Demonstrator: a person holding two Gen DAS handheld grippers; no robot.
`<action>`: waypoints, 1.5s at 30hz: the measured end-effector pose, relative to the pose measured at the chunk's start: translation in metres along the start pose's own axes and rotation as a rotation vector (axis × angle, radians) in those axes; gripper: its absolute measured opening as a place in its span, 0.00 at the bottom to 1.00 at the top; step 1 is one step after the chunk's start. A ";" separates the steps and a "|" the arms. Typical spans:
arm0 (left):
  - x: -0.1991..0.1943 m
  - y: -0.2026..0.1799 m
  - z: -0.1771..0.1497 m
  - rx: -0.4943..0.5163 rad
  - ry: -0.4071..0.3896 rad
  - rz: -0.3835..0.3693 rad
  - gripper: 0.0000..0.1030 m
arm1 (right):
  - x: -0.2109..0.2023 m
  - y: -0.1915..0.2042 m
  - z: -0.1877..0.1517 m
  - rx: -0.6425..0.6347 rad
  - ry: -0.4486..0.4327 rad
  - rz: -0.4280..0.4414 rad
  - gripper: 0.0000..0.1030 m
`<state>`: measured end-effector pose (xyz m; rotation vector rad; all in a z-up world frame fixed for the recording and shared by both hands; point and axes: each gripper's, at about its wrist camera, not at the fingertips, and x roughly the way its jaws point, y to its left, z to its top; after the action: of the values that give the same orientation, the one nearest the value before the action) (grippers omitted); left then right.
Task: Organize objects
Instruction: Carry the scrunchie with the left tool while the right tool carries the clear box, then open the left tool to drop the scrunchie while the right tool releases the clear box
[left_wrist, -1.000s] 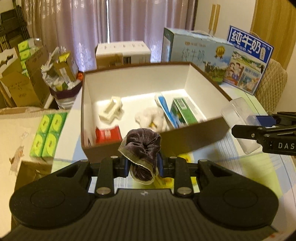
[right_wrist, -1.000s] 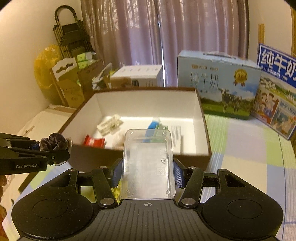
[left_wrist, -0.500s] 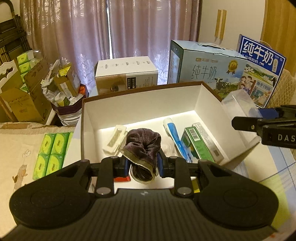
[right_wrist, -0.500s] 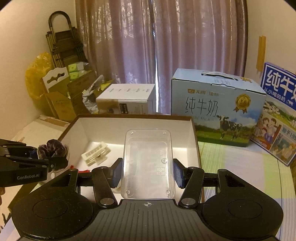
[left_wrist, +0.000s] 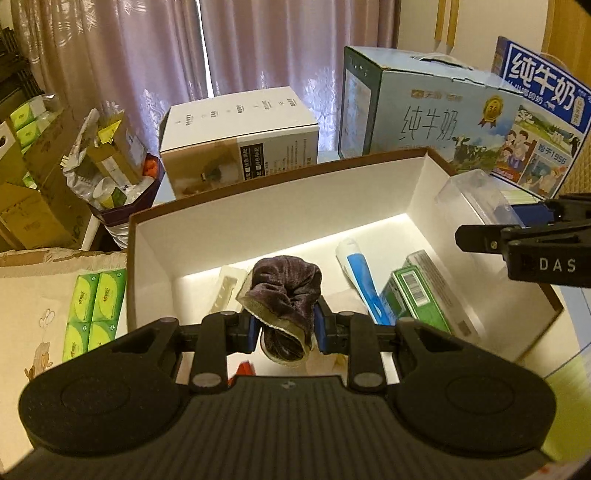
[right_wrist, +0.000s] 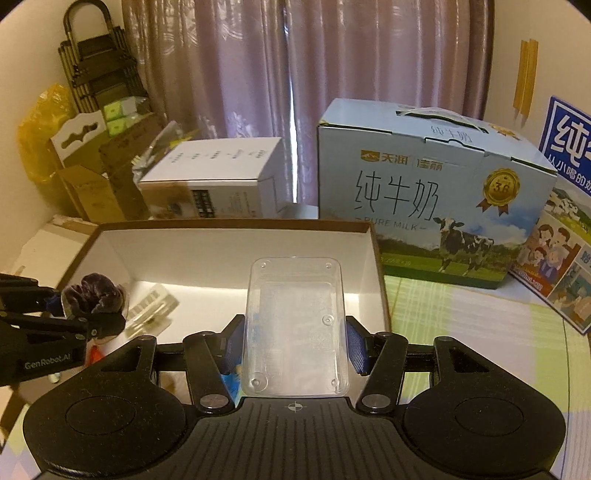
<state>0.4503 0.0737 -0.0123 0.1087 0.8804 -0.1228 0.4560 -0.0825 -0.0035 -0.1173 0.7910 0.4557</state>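
Observation:
My left gripper (left_wrist: 283, 326) is shut on a dark purple velvet scrunchie (left_wrist: 284, 295) and holds it over the brown open box (left_wrist: 280, 206) with white inside. My right gripper (right_wrist: 295, 339) is shut on a clear plastic case (right_wrist: 295, 325), held above the box's (right_wrist: 236, 236) right part. The box holds a white clip (left_wrist: 225, 291), a blue-and-white tube (left_wrist: 360, 280), a green carton (left_wrist: 417, 299) and a red item (left_wrist: 245, 369). The scrunchie (right_wrist: 94, 295) and left gripper (right_wrist: 86, 321) show at the left of the right wrist view; the case (left_wrist: 476, 199) and right gripper (left_wrist: 517, 229) at the right of the left wrist view.
Behind the box stand a white carton (left_wrist: 240, 136), a light blue milk carton (right_wrist: 424, 192) and a blue milk carton (left_wrist: 535, 118). Green tissue packs (left_wrist: 94, 310) lie left of the box. Cardboard boxes and a full bag (left_wrist: 110, 166) stand at far left.
Both grippers have moved forward and over the box, each still holding its object. The scrunchie now hangs above the box's inside, and the case is above its right side.

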 end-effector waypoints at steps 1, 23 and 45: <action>0.005 0.000 0.003 0.002 0.003 0.001 0.24 | 0.003 -0.001 0.002 0.001 0.003 -0.005 0.51; 0.072 -0.001 0.031 0.004 0.085 0.005 0.28 | 0.049 -0.018 0.016 -0.001 0.024 -0.026 0.51; 0.074 0.014 0.031 -0.003 0.056 0.049 0.73 | 0.055 -0.021 0.018 -0.011 0.010 -0.026 0.51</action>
<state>0.5227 0.0784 -0.0495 0.1311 0.9326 -0.0724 0.5104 -0.0769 -0.0315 -0.1403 0.7954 0.4357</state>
